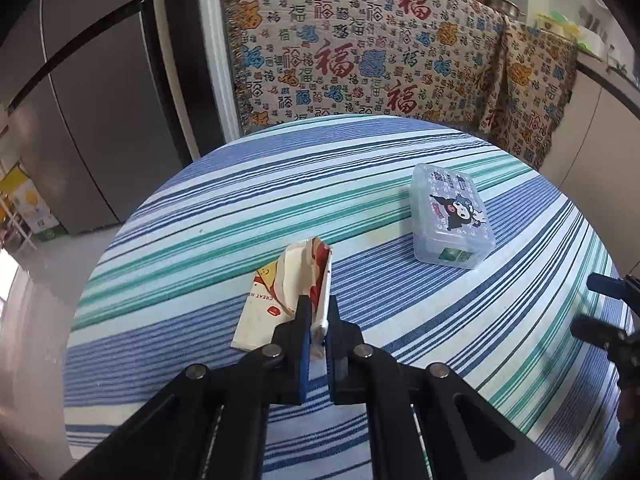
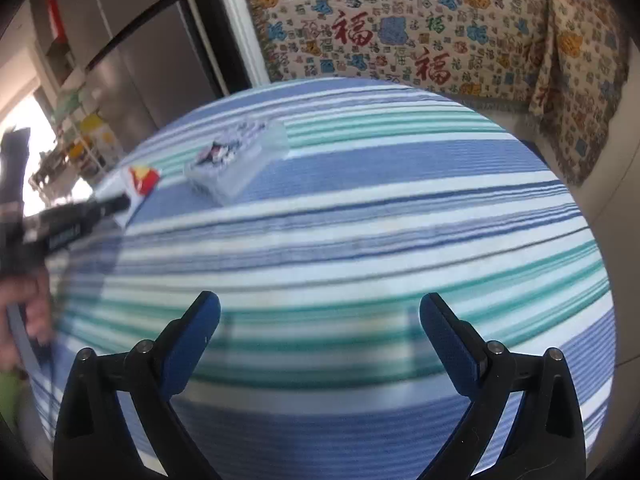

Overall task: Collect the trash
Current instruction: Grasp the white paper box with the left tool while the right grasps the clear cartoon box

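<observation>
Striped tablecloth point(image 1: 224, 208): left gripper point(image 1: 319, 320) pinches the light, crushable carton point(image 1: 288, 292) at six o'clock; right gripper point(image 2: 320, 312) gapes empty.

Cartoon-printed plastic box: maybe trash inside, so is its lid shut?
Shut: the translucent cartoon-printed plastic box lies flat, lid seated all round; contents cannot be told.
</observation>
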Motion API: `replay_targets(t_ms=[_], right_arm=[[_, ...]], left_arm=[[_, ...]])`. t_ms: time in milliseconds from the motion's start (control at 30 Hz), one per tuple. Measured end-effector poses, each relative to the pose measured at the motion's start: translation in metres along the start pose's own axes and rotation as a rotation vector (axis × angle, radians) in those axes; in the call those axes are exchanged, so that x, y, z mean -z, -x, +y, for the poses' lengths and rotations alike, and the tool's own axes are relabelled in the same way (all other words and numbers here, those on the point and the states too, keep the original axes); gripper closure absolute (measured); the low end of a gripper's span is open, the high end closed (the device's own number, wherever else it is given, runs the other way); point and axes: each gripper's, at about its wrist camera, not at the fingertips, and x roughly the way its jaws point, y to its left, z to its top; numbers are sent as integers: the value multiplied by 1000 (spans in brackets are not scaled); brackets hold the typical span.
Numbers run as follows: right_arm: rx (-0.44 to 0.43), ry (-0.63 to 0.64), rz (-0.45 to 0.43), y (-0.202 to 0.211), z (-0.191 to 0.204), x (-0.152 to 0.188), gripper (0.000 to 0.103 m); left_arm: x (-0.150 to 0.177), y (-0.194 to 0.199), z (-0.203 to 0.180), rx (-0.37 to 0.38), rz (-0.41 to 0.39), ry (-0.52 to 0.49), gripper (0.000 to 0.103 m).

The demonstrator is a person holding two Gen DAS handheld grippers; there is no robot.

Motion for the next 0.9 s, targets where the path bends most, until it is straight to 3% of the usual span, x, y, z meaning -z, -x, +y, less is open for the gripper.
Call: replay_targets(t_ms=[167,300,400,467,500,667,900], right_arm=[[-65,-132,-3,-39,38,-55,2],[3,-196,31,-77,57,-81,2],[70,-173,65,-94,67,-84,4],[106,-125,60,-95,65,-82,28],[133,-93,39,-90,62,-81,32],[59,17,22,-56,26,-45,33],[15,189,30,27,-15,48,32]], left_arm=[[15,16,7,-28,4,54,97],[24,25,5,-46,2,56,97],[30,25,2,-41,9,61,97],[31,28,-2,-35,7,62,97],[32,30,-4,-26,5,63,97],[42,51,-22,17,-15,62,97],[70,74,-55,82,-18,67,96]])
